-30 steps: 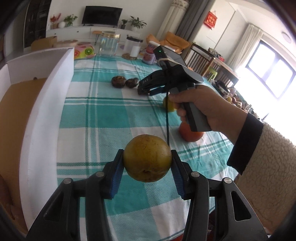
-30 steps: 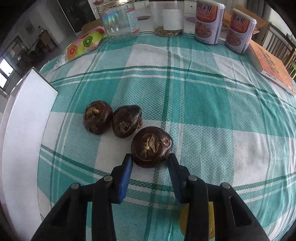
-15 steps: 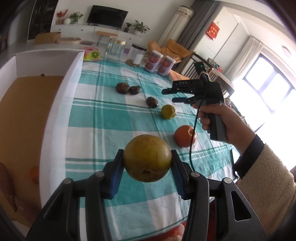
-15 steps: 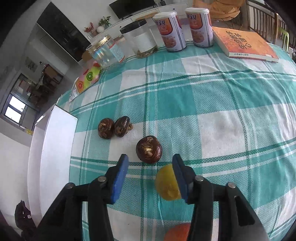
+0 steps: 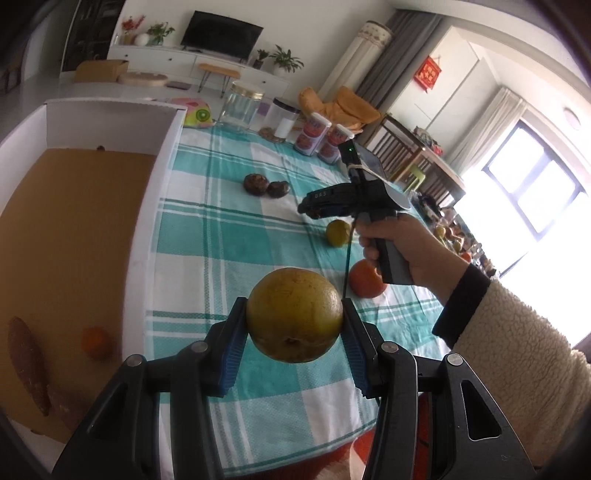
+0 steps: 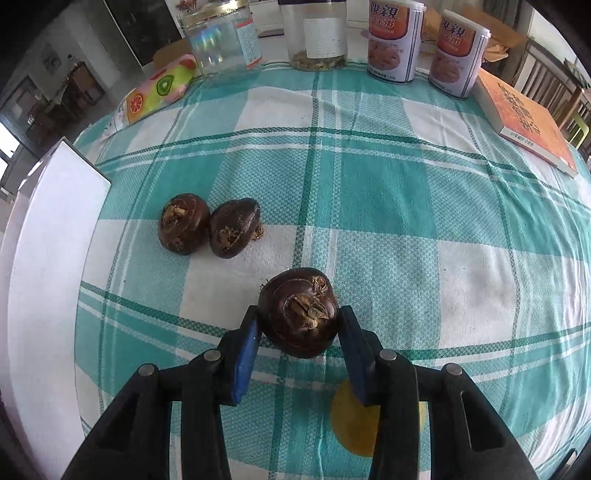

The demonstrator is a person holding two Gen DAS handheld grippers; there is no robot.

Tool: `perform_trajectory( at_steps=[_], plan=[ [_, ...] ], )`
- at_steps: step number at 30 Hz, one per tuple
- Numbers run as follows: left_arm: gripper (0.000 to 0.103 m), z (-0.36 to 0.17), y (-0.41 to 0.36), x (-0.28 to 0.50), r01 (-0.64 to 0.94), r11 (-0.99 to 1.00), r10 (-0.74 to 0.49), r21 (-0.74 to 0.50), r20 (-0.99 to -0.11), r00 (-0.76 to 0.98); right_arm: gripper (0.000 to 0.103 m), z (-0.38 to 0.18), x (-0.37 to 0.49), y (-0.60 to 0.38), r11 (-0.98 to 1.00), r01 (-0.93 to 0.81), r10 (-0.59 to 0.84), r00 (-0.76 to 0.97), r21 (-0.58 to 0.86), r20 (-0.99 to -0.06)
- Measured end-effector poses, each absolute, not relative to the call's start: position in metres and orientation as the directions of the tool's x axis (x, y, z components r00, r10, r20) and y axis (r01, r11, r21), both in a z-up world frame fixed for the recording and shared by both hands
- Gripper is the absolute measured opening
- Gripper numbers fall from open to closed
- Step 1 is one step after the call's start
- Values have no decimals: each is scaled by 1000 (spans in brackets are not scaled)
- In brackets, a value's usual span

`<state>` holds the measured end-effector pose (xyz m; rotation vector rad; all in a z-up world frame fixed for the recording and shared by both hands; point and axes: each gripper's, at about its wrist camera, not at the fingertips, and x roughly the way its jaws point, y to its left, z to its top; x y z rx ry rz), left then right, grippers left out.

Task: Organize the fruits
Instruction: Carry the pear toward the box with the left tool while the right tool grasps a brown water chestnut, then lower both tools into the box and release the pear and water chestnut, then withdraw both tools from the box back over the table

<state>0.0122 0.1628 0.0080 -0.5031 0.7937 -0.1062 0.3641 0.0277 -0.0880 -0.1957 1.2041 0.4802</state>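
your left tongs [image 5: 294,347] are squeezed tight on a big yellow-brown pear [image 5: 294,314]. you hold it up in the air, above the checked surface [image 5: 229,236] and just to the right of the white box [image 5: 155,206]. the blue pads [image 5: 231,354] press on both sides of the pear.

inside the box, on its brown floor, lie a small orange fruit [image 5: 96,342] and a long reddish sweet potato [image 5: 27,363].

your right tongs [image 6: 297,334] are low over the surface with a dark brown water chestnut [image 6: 298,317] between the two blue pads. the left pad looks like it touches it. on the right side you cannot tell if the pad touches, and you cannot tell if the chestnut is lifted or sitting on the cloth.

two more water chestnuts [image 6: 208,229] sit side by side, touching each other, farther back and to the left. a yellow fruit [image 6: 351,424] lies under your right tongs. in the left view a round orange [image 5: 365,282] sits near your right hand [image 5: 410,251].

two cans [image 6: 424,44], two clear jars [image 6: 269,35], a fruit-print packet [image 6: 155,90] and an orange book [image 6: 524,118] stand at the far edge.
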Motion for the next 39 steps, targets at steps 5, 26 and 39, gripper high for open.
perform_trajectory(
  at_steps=[5, 26, 39],
  plan=[
    [50, 27, 217, -4, -183, 857, -201, -483, -637, 744, 42, -18, 296, 56, 765, -561, 517, 244, 316, -820],
    [84, -18, 305, -56, -636, 754, 318, -165, -756, 572, 60, -10, 91, 178, 470, -820, 679, 99, 326, -728],
    [91, -19, 81, 57, -22, 974, -153, -225, -726, 671, 96, -68, 164, -168, 996, -81, 92, 734, 48, -673]
  ],
)
